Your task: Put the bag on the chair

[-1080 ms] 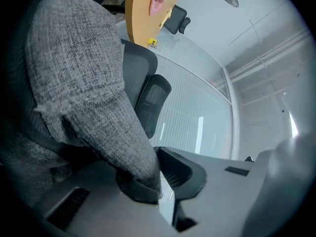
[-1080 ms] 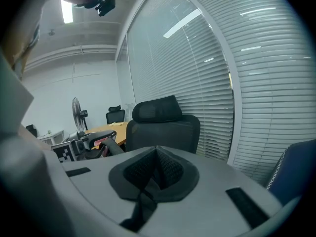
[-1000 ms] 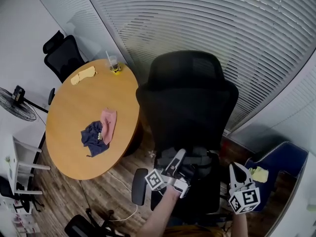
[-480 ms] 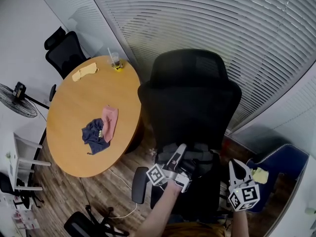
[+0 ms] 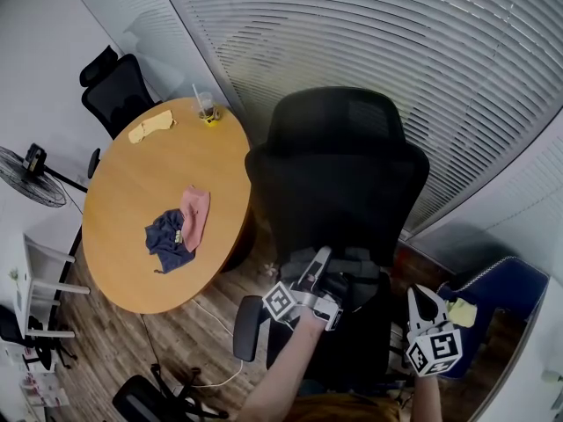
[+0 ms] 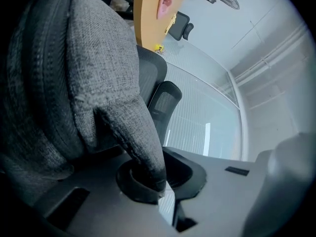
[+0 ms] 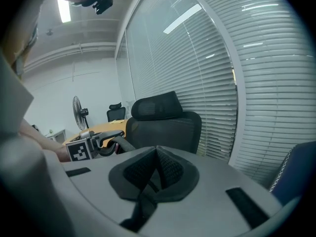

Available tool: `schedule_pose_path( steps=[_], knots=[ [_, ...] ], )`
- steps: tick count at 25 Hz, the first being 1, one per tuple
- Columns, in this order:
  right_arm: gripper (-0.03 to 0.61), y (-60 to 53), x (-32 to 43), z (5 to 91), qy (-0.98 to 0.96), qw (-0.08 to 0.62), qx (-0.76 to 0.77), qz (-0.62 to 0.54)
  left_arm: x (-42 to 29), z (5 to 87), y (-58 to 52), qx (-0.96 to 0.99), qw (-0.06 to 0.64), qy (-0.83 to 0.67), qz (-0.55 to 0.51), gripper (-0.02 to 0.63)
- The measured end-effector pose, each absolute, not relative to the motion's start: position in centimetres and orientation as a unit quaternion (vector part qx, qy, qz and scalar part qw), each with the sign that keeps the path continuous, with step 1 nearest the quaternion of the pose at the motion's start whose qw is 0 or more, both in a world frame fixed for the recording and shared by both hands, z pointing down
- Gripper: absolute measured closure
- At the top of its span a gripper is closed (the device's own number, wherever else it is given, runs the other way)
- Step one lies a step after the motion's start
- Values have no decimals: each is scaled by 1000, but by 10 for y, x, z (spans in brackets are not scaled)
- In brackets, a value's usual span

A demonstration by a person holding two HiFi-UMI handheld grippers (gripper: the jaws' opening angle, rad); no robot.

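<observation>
A grey fabric bag (image 5: 354, 265) rests on the seat of the black office chair (image 5: 339, 170), in front of its backrest. My left gripper (image 5: 322, 257) is over the seat's front, shut on the bag's grey strap (image 6: 139, 142). In the left gripper view the bag (image 6: 74, 78) fills the left side, close up. My right gripper (image 5: 415, 294) hovers to the right of the seat, shut, with nothing between its pads. The right gripper view shows its closed pads (image 7: 159, 168), the chair (image 7: 163, 120) ahead and the left gripper (image 7: 96, 143).
A round wooden table (image 5: 123, 192) stands left of the chair, with a blue cloth (image 5: 165, 241), a pink cloth (image 5: 194, 214), a yellow cloth (image 5: 149, 128) and a cup (image 5: 205, 107). Another black chair (image 5: 117, 95) and a fan (image 5: 32, 181) are farther left. A blue seat (image 5: 501, 288) is at the right, blinds behind.
My left gripper, still shut on the strap, has edged a little toward the chair's backrest. The right gripper has hardly moved.
</observation>
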State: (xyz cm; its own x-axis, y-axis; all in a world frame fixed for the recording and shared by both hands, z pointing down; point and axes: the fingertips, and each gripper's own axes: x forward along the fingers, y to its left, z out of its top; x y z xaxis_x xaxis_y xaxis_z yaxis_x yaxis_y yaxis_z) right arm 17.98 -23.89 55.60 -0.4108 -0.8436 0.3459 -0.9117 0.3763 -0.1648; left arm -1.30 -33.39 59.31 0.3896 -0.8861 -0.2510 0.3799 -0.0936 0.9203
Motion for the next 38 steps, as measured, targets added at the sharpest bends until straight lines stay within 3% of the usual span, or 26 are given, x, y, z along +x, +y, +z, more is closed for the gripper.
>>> schedule_pose_path(
  steps=[20, 31, 38],
  knots=[
    [565, -239, 168, 553, -826, 101, 529, 167, -7, 596, -347, 588, 634, -282, -415, 586],
    [565, -229, 165, 541, -823, 92, 536, 161, -3, 598, -338, 623, 626, -305, -356, 492],
    [565, -223, 153, 528, -827, 80, 535, 153, -16, 601, -314, 626, 626, -316, -342, 474]
  ],
)
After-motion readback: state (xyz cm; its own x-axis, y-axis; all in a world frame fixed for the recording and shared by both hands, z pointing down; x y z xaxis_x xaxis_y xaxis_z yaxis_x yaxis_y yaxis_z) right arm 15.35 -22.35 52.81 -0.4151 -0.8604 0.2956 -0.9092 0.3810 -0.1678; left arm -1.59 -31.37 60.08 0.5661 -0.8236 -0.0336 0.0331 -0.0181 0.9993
